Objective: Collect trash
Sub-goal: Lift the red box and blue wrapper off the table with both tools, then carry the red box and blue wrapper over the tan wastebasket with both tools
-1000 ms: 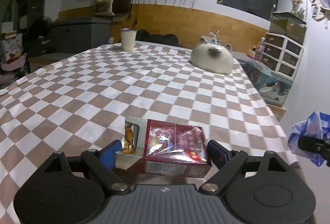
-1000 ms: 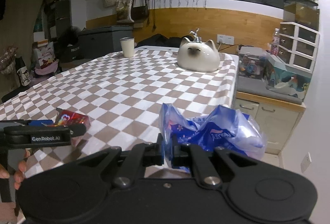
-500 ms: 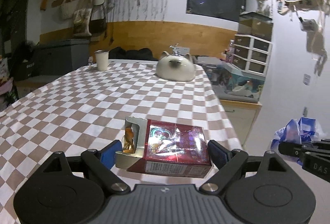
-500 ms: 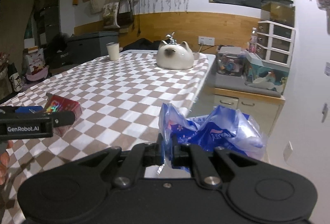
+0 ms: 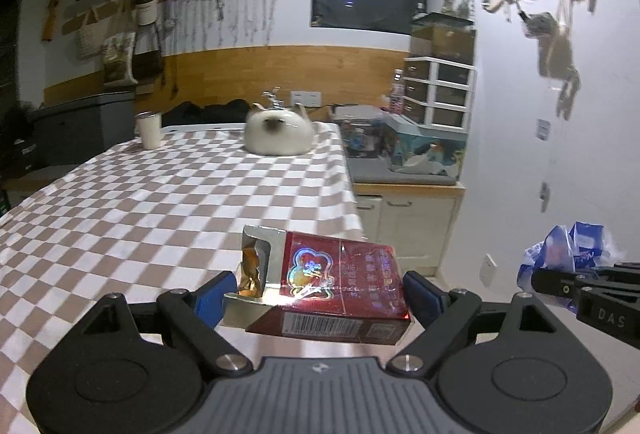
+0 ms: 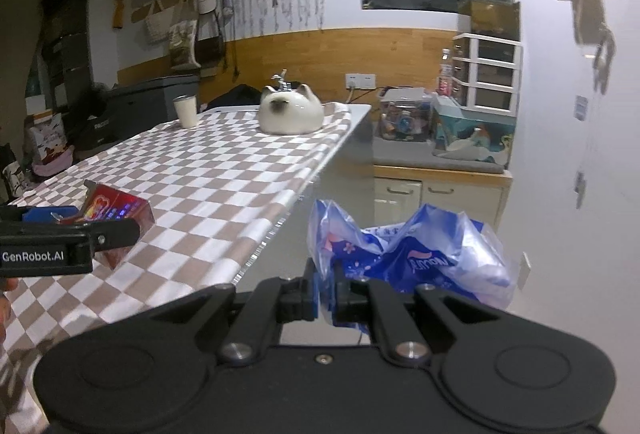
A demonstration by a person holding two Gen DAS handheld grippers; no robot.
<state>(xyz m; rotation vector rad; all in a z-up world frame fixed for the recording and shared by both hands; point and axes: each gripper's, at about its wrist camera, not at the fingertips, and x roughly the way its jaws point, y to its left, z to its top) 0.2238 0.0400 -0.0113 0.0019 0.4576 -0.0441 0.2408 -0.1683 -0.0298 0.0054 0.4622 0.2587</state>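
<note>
My left gripper [image 5: 316, 296] is shut on a red cigarette box [image 5: 324, 286] with its lid torn open, held above the near edge of the checkered table [image 5: 168, 202]. The box also shows in the right wrist view [image 6: 116, 212], at the left. My right gripper [image 6: 326, 294] is shut on a crumpled blue plastic bag [image 6: 412, 258], held off the table's right side. The bag also shows in the left wrist view [image 5: 568, 254], at the far right.
A white cat-shaped ceramic [image 5: 278, 134] and a white cup [image 5: 149, 130] stand at the table's far end. A low cabinet [image 5: 404, 210] with clutter and a white drawer unit [image 5: 438, 90] stand to the right against the wall.
Both grippers have moved back and to the right with their loads. The table has receded and its right edge and the cabinet have come into view.
</note>
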